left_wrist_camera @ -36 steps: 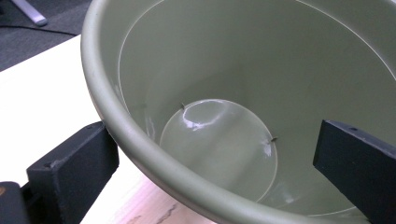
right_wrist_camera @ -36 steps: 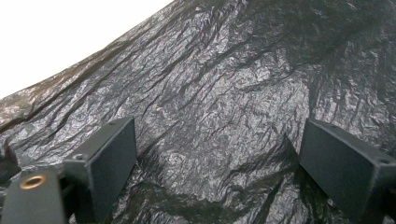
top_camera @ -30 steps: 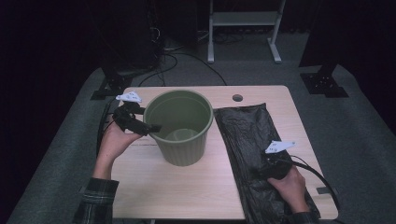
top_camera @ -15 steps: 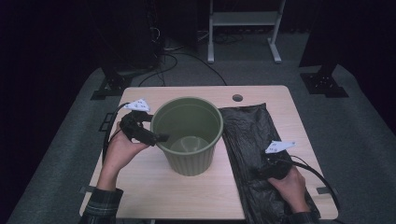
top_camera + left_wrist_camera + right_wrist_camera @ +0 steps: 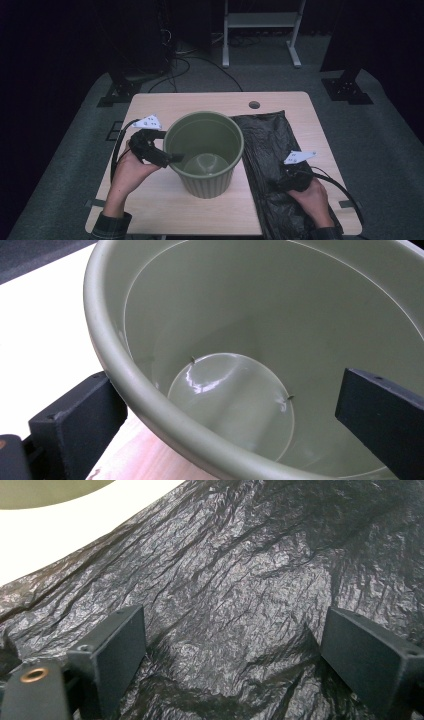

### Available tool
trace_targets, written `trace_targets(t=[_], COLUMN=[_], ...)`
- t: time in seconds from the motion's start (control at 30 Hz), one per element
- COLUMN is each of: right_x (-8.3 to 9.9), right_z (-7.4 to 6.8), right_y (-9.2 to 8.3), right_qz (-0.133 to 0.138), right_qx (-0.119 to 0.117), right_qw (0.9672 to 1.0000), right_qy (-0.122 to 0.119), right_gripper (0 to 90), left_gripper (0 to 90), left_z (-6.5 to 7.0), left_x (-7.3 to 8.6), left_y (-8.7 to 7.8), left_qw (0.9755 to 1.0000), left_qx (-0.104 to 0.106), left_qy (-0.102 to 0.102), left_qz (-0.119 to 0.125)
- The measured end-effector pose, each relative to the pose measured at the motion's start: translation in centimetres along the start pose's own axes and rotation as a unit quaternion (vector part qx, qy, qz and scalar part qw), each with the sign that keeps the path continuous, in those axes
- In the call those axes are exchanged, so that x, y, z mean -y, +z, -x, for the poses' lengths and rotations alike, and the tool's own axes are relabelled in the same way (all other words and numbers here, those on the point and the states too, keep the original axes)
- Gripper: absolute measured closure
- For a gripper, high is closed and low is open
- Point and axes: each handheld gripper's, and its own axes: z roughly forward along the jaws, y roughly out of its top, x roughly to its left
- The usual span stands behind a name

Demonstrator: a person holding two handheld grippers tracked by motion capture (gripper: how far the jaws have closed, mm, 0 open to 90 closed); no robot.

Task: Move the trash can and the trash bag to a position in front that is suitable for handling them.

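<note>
An olive-green plastic bin (image 5: pixel 203 176) stands upright mid-table, with nothing inside it (image 5: pixel 235 405). My left gripper (image 5: pixel 169 157) is open at the bin's left rim. One jaw sits outside against the rim and the other stands well inside, away from the wall (image 5: pixel 227 390). A crumpled black plastic bag (image 5: pixel 267 140) lies flat along the table's right side. My right gripper (image 5: pixel 281 184) rests low on the bag near the front, open, jaws wide apart with bag film (image 5: pixel 240 570) between them but not pinched (image 5: pixel 235 625).
The light wooden table (image 5: pixel 200 102) has a small round hole (image 5: pixel 254 105) at the back right. Cables trail from both grippers over the table edges. Beyond the table are grey floor, black stand feet and a white frame.
The bin has shifted right and slightly toward the front edge, and my left gripper came along at its rim. My right gripper has stayed on the bag.
</note>
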Motion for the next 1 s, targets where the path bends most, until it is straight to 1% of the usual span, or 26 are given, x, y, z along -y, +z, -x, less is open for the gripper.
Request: trace_targets(t=[0.03,0.23,0.37,0.5,0.6,0.63,0.67,0.77,0.8,0.87,0.9,0.93,1.0], right_x=[0.0,0.0,0.0,0.1,0.1,0.1,0.1,0.1,0.1,0.1,0.1,0.1,0.1], right_z=[0.0,-0.1,-0.1,-0.2,-0.2,-0.2,-0.2,-0.2,-0.2,-0.2,-0.2,-0.2,-0.2], right_y=[0.0,0.0,0.0,0.0,0.0,0.0,0.0,0.0,0.0,0.0,-0.1,-0.1,-0.1], right_qz=[0.001,0.001,0.001,0.001,0.001,0.001,0.001,0.001,0.001,0.001,0.001,0.001,0.001], right_qx=[0.001,0.002,0.008,0.008,0.009,0.009,0.009,0.009,0.009,0.009,0.009,0.009,0.009], right_qw=[1.0,1.0,0.9999,0.9999,0.9999,0.9999,0.9999,0.9999,0.9999,0.9999,0.9999,0.9999,0.9999], right_qy=[0.001,0.002,0.008,0.009,0.009,0.009,0.009,0.009,0.009,0.009,0.01,0.01,0.01], right_gripper=[9.6,9.6,9.7,9.6,9.6,9.6,9.6,9.6,9.6,9.7,9.8,9.8,9.8], left_gripper=[0.0,0.0,0.0,0.0,0.0,0.0,0.0,0.0,0.0,0.0,0.0,0.0,0.0], left_z=[0.3,0.3,0.3,-0.1,-0.2,-0.3,-0.3,-0.1,0.2,0.4,0.7,0.7,1.2], left_x=[0.0,-0.1,-0.2,-0.4,-0.7,-0.9,-0.9,-0.9,-0.6,-0.3,0.3,0.3,1.0], left_y=[0.0,0.0,-0.1,-0.5,-1.1,-1.7,-1.7,-2.8,-3.4,-3.7,-4.3,-4.3,-4.8], left_qw=[1.0,1.0,1.0,0.9999,0.9996,0.9994,0.9994,0.9989,0.9986,0.9984,0.9981,0.9981,0.998], left_qx=[0.0,-0.003,-0.004,-0.011,-0.018,-0.023,-0.023,-0.03,-0.033,-0.036,-0.04,-0.04,-0.042], left_qy=[0.001,0.004,0.004,0.006,0.007,0.008,0.008,0.012,0.011,0.011,0.009,0.009,0.007], left_qz=[-0.002,-0.006,-0.006,0.005,0.02,0.026,0.026,0.035,0.041,0.043,0.046,0.046,0.047])
